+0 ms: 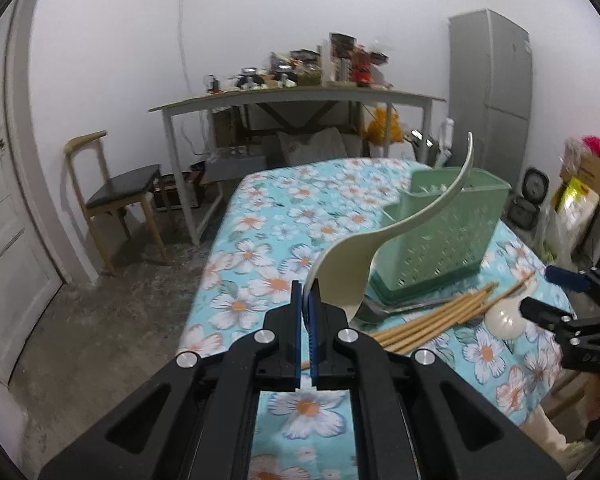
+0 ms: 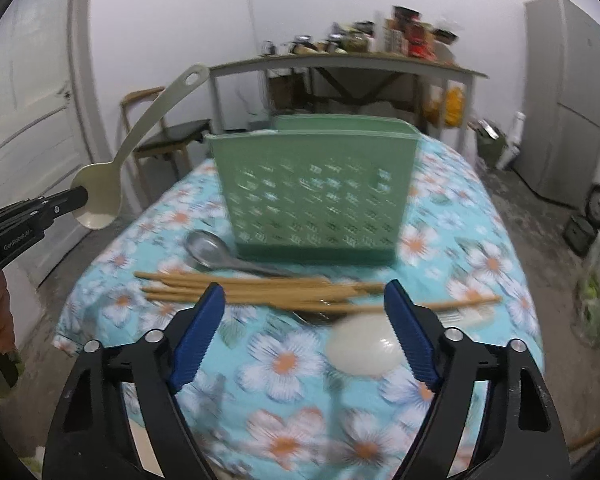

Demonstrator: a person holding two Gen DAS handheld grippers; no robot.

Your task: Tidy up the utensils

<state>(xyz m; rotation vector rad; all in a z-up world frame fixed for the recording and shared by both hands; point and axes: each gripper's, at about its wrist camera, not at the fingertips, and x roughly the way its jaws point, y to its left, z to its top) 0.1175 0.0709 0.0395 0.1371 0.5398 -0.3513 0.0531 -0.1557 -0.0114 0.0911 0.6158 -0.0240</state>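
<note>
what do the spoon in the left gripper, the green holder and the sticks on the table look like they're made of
Cream spoon: probably matte plastic or melamine, uniform color, molded hanging hole in the handle. Green utensil holder: plastic, molded walls with rows of perforations. Chopsticks: likely bamboo or wood, tan and unglossy; blur hides any grain.

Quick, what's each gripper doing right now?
Left gripper: shut on the cream spoon, held in the air.
Right gripper: open, holding nothing.
</note>
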